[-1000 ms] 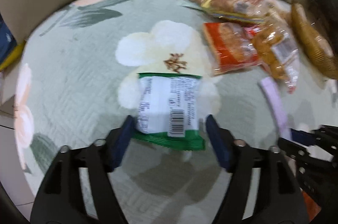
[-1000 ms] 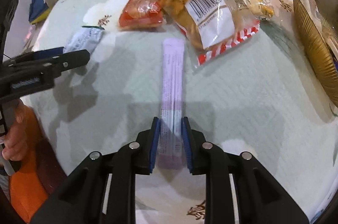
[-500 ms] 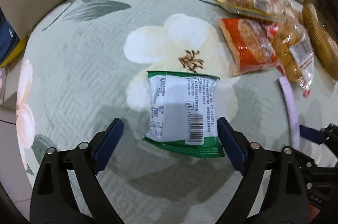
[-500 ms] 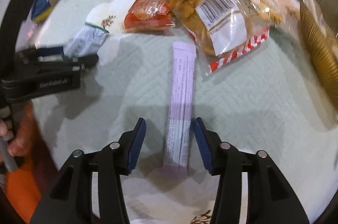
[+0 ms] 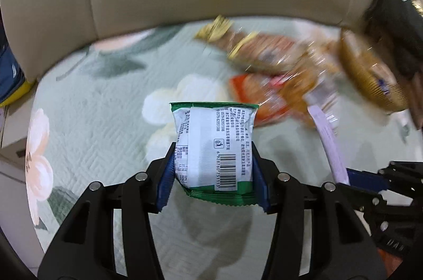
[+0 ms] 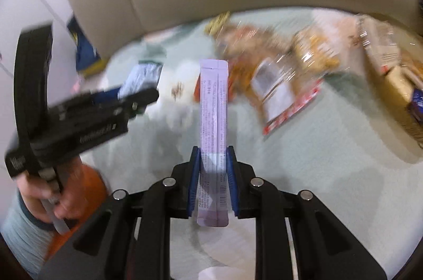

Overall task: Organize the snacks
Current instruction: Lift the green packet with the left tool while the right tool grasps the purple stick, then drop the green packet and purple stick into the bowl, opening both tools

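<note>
Above the pale green quilted sofa cover (image 5: 87, 105), a green-and-white snack packet (image 5: 214, 147) is pinched by the left gripper (image 5: 212, 178), and a long purple stick packet (image 6: 213, 121) by the right gripper (image 6: 213, 180). Both are being carried. Next, the woven golden basket (image 5: 370, 79) probably needs reaching.

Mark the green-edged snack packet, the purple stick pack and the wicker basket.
green-edged snack packet (image 5: 214, 145), left wrist view, white back panel.
purple stick pack (image 6: 213, 121), right wrist view, mid-length.
wicker basket (image 5: 367, 76), left wrist view, woven side wall.
</note>
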`<control>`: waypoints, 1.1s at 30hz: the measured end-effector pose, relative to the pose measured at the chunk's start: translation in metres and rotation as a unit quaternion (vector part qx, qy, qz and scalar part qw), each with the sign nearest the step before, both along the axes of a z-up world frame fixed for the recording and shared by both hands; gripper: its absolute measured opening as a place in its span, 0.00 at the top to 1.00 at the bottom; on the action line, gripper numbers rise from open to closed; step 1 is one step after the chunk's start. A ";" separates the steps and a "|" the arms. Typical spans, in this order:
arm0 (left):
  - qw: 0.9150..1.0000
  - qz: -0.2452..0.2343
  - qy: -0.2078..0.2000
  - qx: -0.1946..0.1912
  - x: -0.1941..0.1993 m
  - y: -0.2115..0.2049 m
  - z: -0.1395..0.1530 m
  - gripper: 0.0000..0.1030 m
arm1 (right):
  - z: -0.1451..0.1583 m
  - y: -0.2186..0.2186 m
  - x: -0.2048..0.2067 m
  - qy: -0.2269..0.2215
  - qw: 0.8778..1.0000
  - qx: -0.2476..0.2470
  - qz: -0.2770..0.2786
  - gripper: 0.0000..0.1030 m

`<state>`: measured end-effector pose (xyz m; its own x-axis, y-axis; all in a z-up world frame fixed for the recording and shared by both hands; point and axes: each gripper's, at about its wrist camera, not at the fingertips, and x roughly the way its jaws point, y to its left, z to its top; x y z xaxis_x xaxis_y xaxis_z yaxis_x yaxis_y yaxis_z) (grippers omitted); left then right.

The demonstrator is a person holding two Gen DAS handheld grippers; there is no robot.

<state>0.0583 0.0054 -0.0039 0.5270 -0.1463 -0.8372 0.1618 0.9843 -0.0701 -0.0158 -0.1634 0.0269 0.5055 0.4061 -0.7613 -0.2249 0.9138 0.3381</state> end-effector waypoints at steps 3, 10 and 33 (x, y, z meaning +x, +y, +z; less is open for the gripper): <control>0.999 -0.018 -0.028 -0.025 -0.003 -0.025 0.037 0.51 | 0.022 -0.035 -0.005 -0.022 0.999 0.020 -0.046 0.81; 0.988 -0.106 -0.078 -0.075 0.012 -0.120 0.100 0.51 | 0.056 -0.151 -0.002 -0.028 0.981 0.052 -0.184 0.81; 0.982 -0.159 -0.019 -0.101 0.084 -0.241 0.088 0.32 | 0.029 -0.274 0.017 0.033 0.951 0.099 -0.292 0.63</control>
<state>0.1425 -0.2353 0.0840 0.4576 -0.4694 -0.7551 0.4643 0.8505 -0.2473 0.0012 -0.4369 0.0559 0.6431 0.2092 -0.7367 0.3289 0.7933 0.5123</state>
